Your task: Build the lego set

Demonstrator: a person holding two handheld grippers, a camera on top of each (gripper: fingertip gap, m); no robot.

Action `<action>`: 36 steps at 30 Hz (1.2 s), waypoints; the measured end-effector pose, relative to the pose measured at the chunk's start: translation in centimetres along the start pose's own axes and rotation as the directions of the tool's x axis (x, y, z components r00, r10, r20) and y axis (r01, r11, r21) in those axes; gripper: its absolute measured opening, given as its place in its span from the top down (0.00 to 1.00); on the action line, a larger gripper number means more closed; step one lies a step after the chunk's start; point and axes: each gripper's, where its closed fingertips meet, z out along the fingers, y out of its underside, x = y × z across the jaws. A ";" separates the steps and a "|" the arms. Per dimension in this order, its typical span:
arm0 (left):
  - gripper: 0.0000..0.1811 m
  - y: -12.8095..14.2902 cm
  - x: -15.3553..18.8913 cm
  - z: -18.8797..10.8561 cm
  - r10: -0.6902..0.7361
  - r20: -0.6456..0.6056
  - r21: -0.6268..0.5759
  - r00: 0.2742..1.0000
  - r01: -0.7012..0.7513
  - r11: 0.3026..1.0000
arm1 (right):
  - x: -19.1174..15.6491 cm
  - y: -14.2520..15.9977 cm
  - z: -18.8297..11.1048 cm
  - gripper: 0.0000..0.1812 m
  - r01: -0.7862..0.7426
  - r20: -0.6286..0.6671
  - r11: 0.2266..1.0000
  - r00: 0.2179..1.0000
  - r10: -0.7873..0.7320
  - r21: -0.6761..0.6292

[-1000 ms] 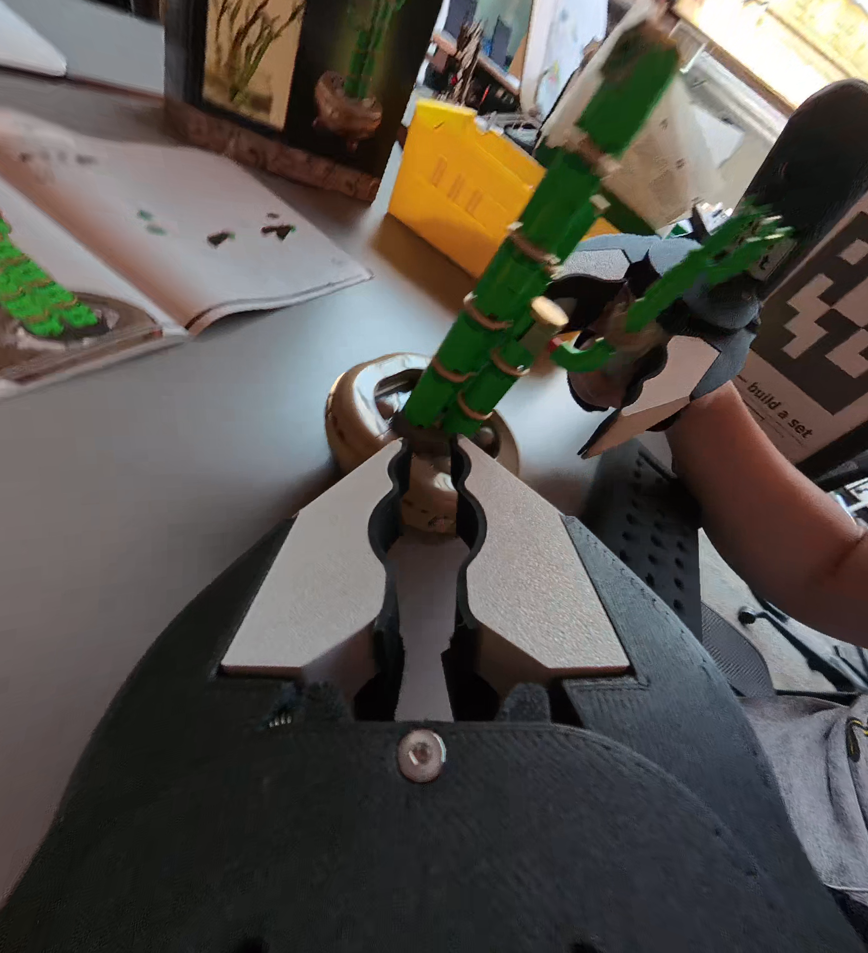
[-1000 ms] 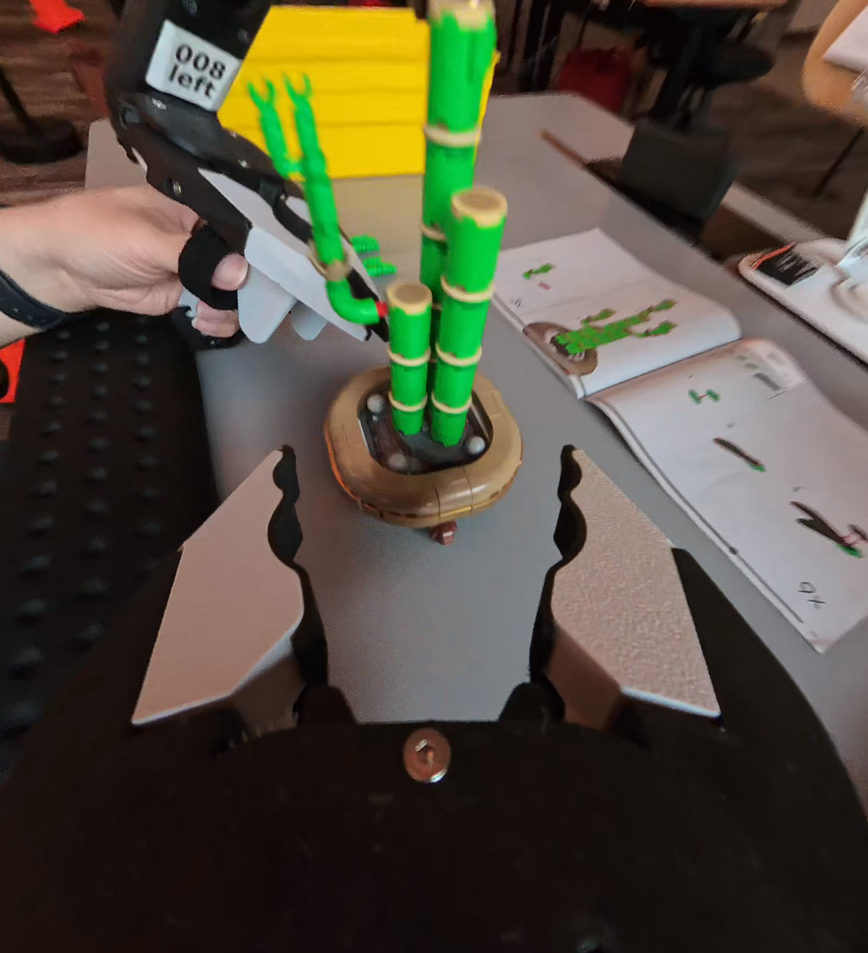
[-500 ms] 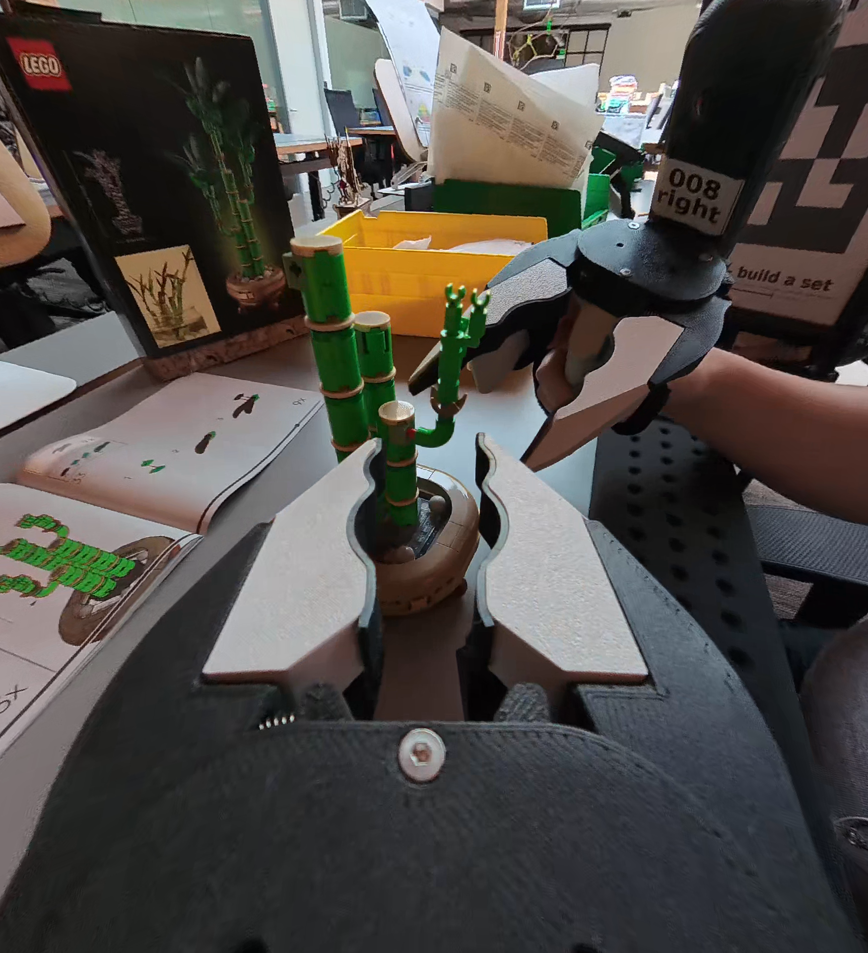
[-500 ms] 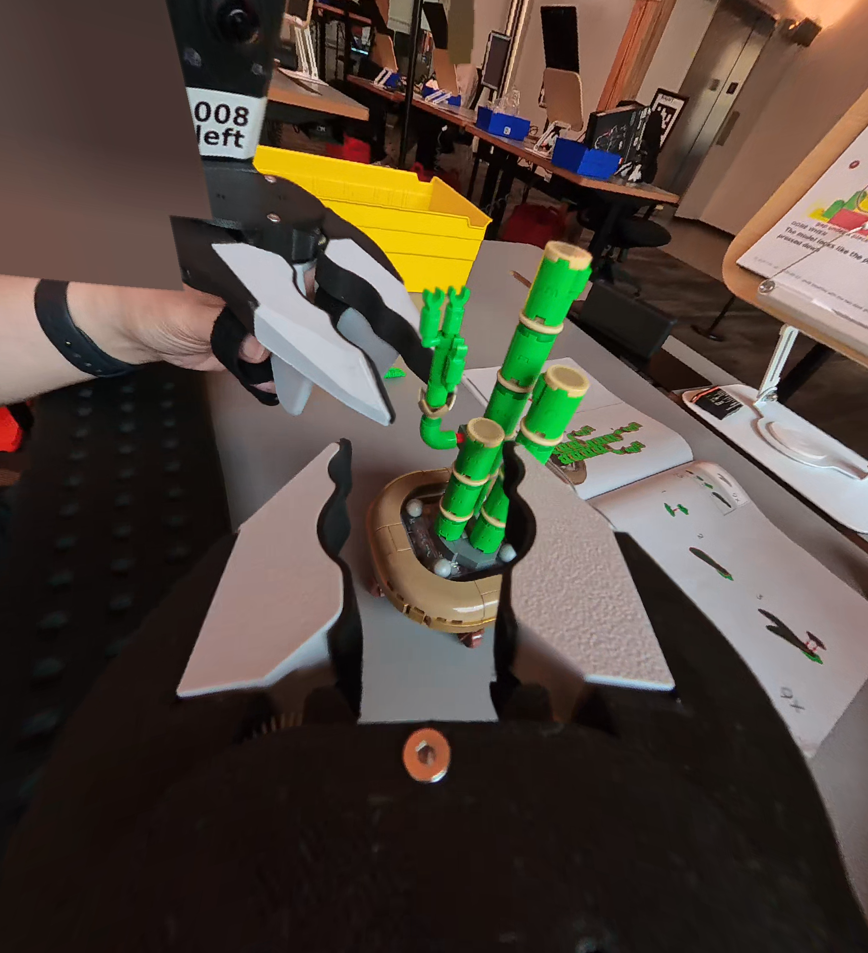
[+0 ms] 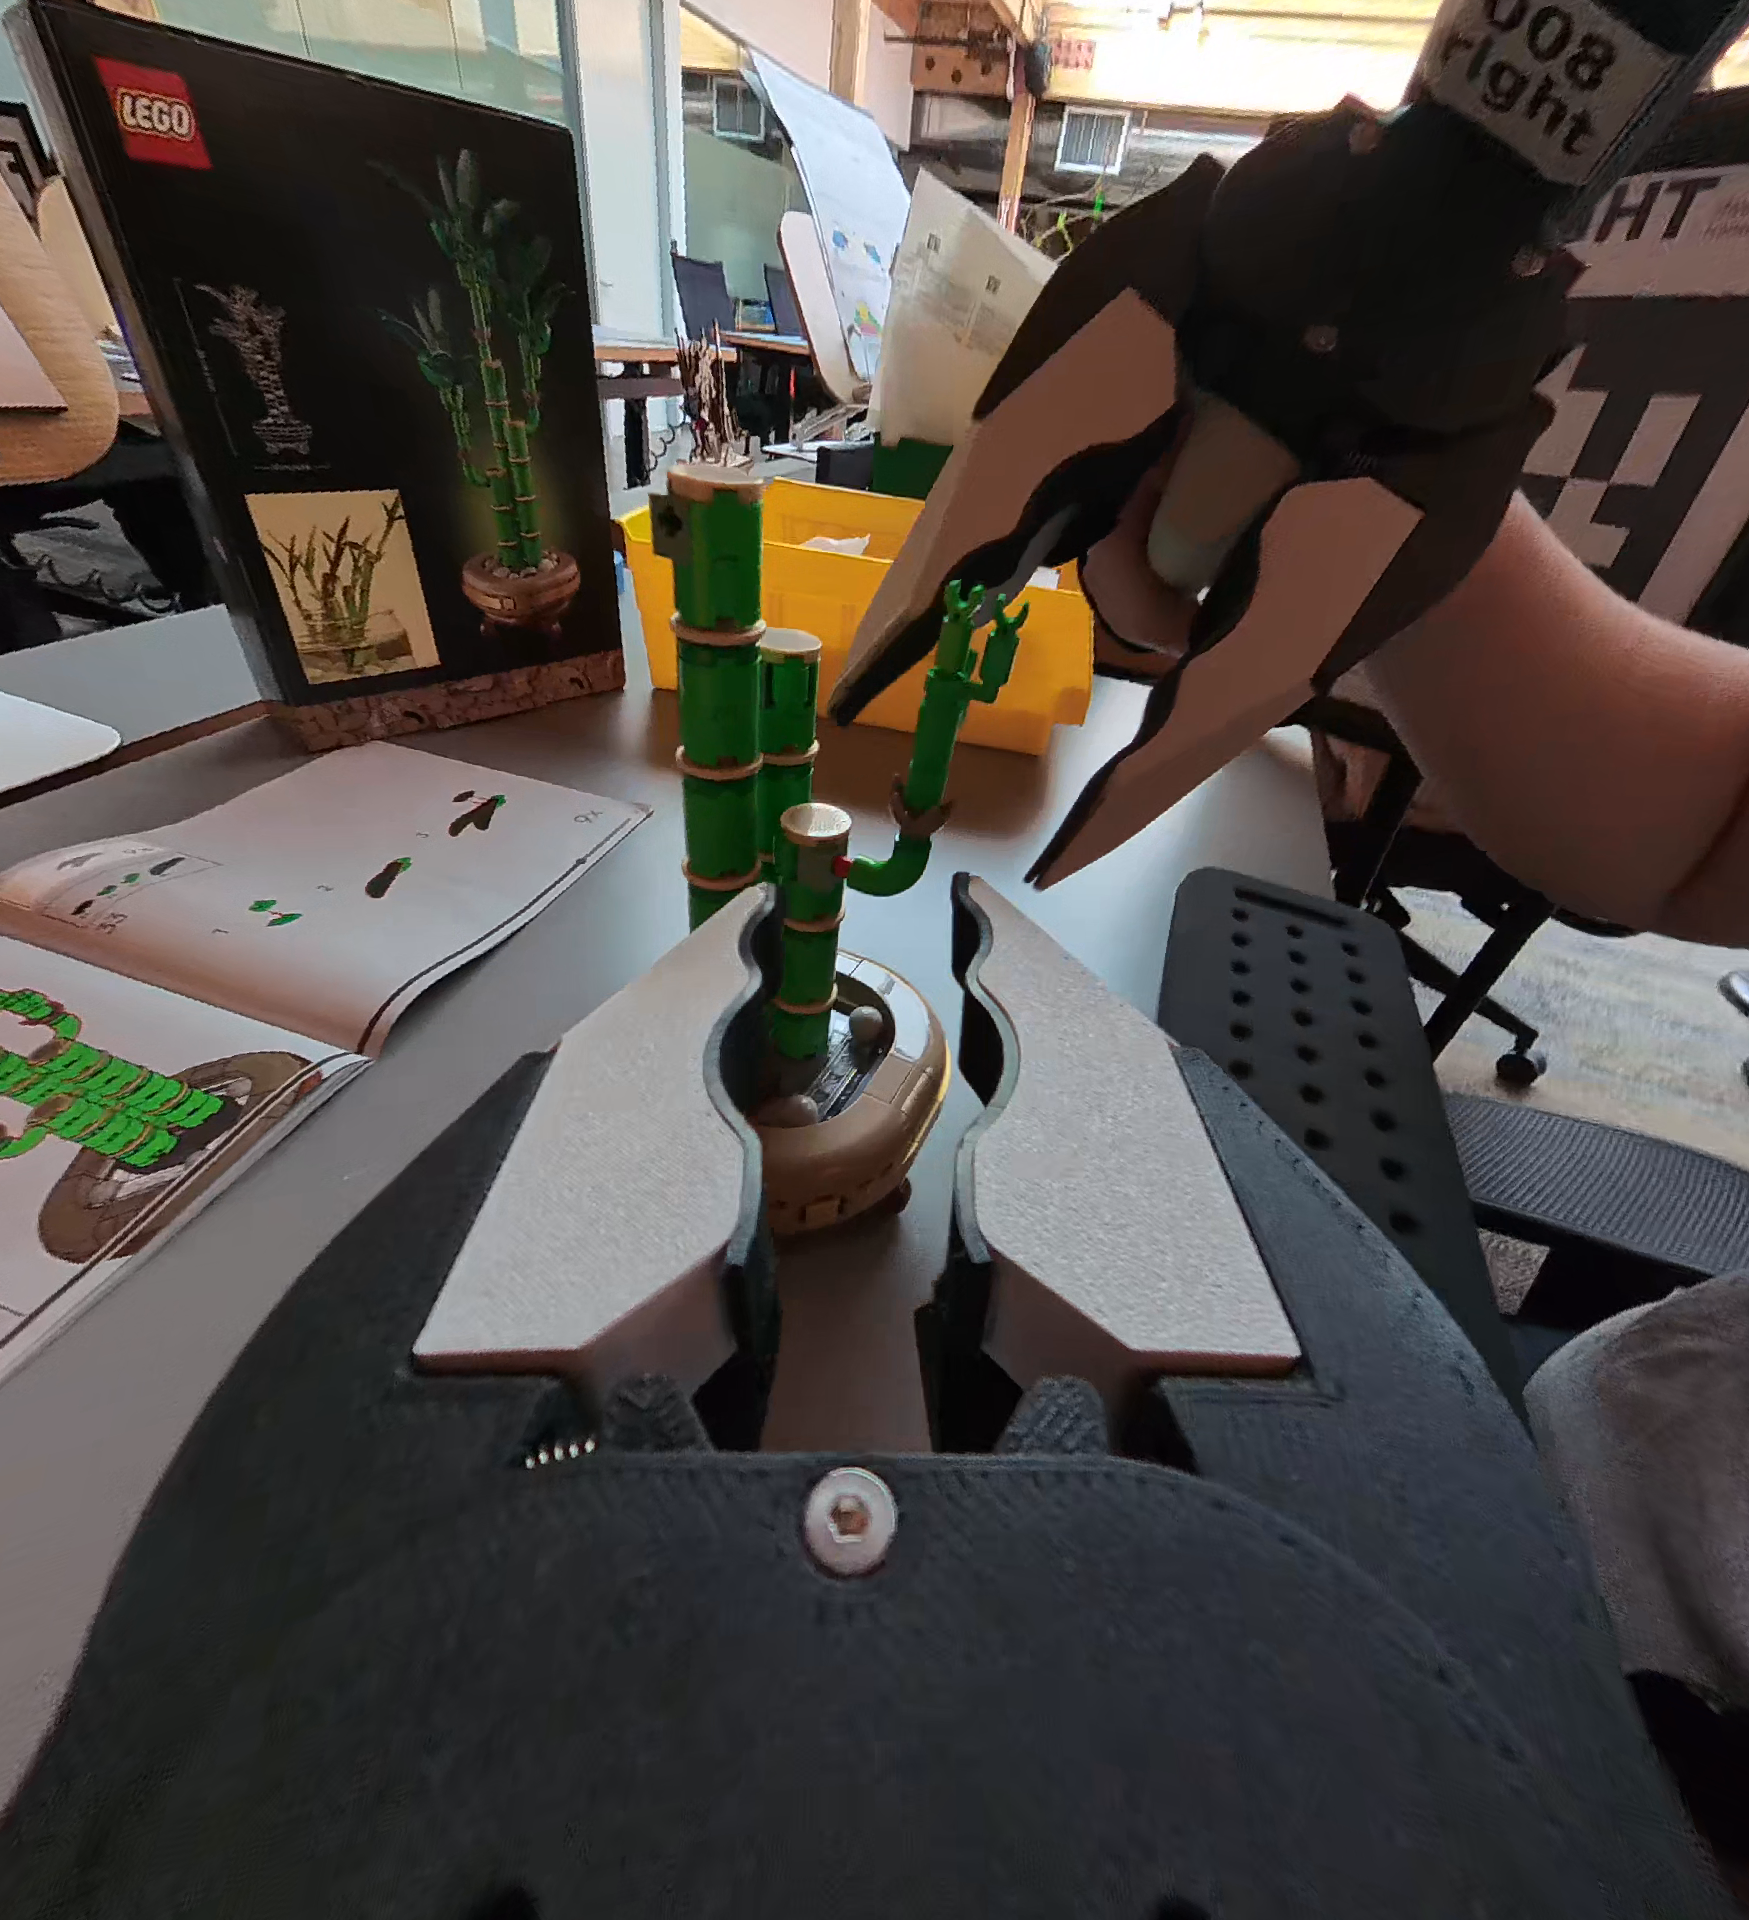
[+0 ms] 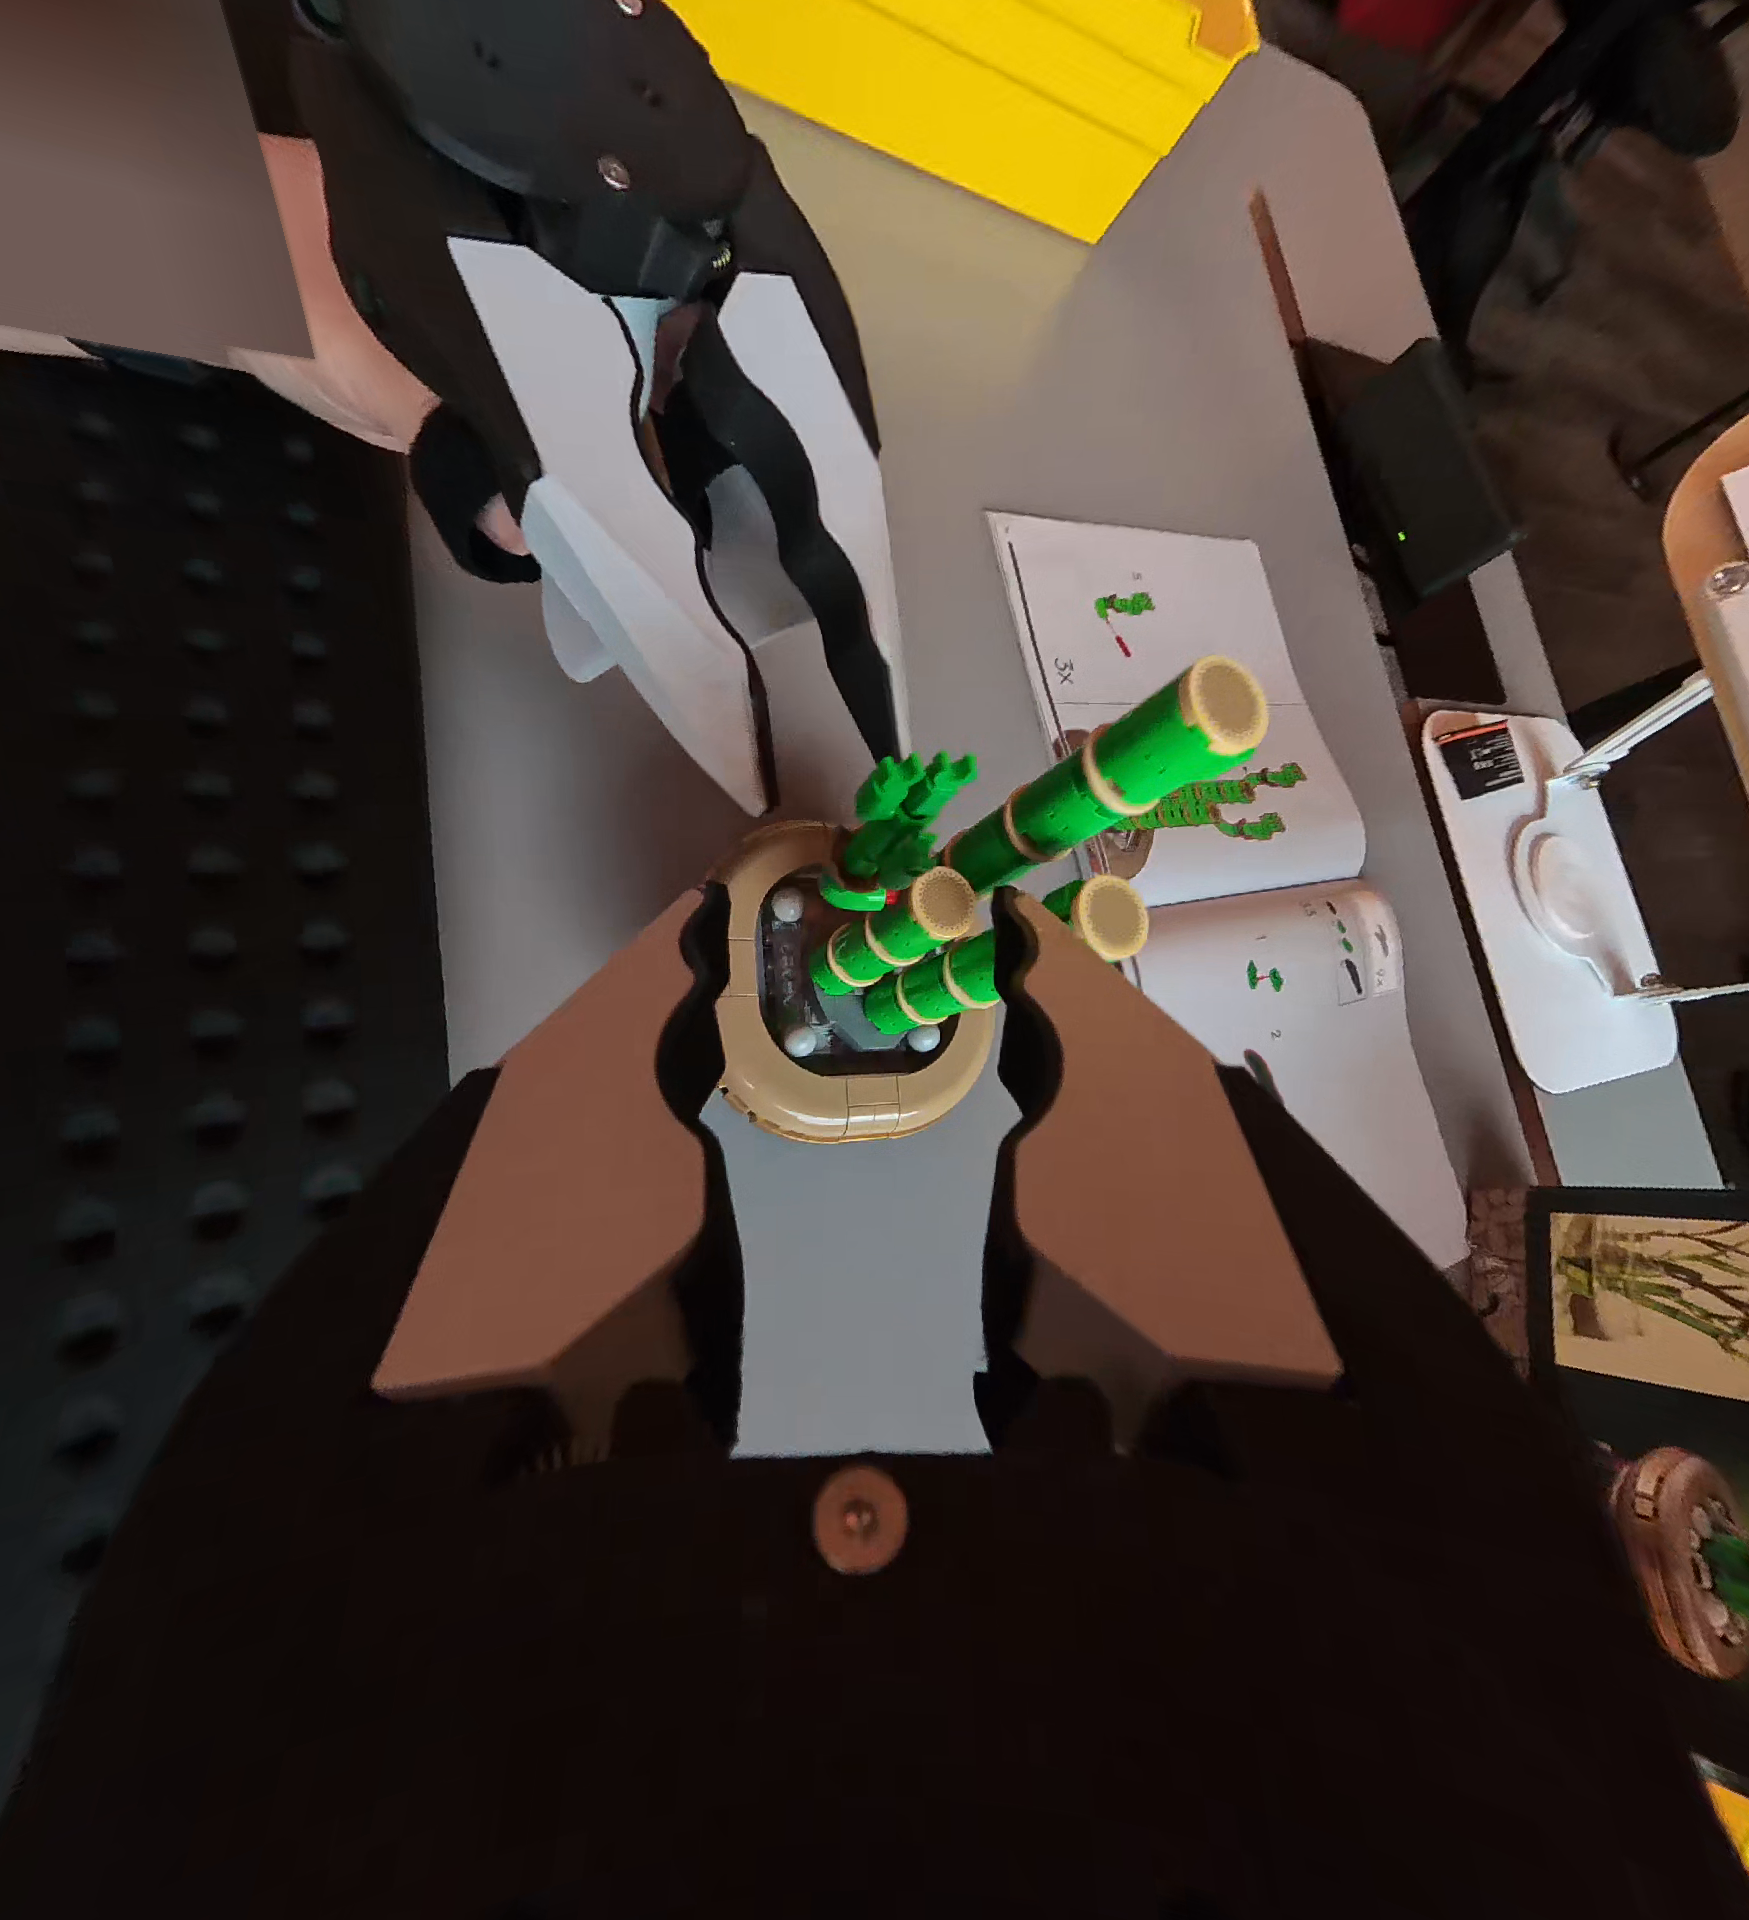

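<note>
The lego bamboo model [image 5: 828, 1049] stands upright on the grey table [image 5: 174, 1507], at the centre of both views; its tan pot [image 6: 849, 1101] carries three green stalks [image 5: 719, 707], and a thin green branch [image 5: 937, 748] curves up from the shortest stalk toward 1 o'clock; the left gripper [image 5: 857, 914] is open with a narrow gap, its fingers on either side of the pot and the shortest stalk, and I cannot tell if they touch; the right gripper [image 5: 937, 800] comes down from 1 o'clock with its jaws spread wide, holding nothing; one fingertip is just beside the top of the branch; in the right wrist view the right gripper [image 6: 854, 909] frames the pot from above; an open instruction booklet [image 5: 257, 935] lies at 9 o'clock, the set box [image 5: 350, 364] stands at 11 o'clock, and a yellow bin [image 5: 828, 613] is behind the model at 12 o'clock.
</note>
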 end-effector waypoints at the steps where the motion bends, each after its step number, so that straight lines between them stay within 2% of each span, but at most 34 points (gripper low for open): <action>1: 0.83 0.0 0.1 0.1 0.000 -0.004 0.001 1.000 0.000 1.000 | 0.0 0.1 0.2 0.72 -0.002 0.001 1.000 1.000 0.002 -0.009; 6: 0.84 0.9 0.3 0.9 0.021 -0.015 -0.044 1.000 -0.022 0.999 | -0.3 0.7 1.3 0.72 0.035 0.009 0.997 0.999 -0.035 -0.064; 12: 0.85 1.1 0.4 1.5 0.023 -0.020 -0.054 1.000 -0.024 0.998 | -0.3 1.3 2.1 0.70 0.117 -0.021 0.981 0.992 -0.121 -0.152; 18: 0.86 1.1 0.2 1.5 0.026 -0.011 -0.053 1.000 -0.027 0.998 | -0.4 1.2 2.3 0.69 0.134 -0.023 0.967 0.990 -0.142 -0.216; 26: 0.87 1.0 -0.1 1.4 0.037 -0.017 -0.064 0.999 -0.038 0.997 | 0.2 1.7 2.5 0.75 0.136 -0.032 0.937 0.987 -0.155 -0.321; 36: 0.86 0.7 -0.2 1.7 0.028 -0.035 -0.050 0.999 -0.030 0.998 | 0.2 2.1 2.7 0.73 0.175 -0.033 0.927 0.980 -0.197 -0.332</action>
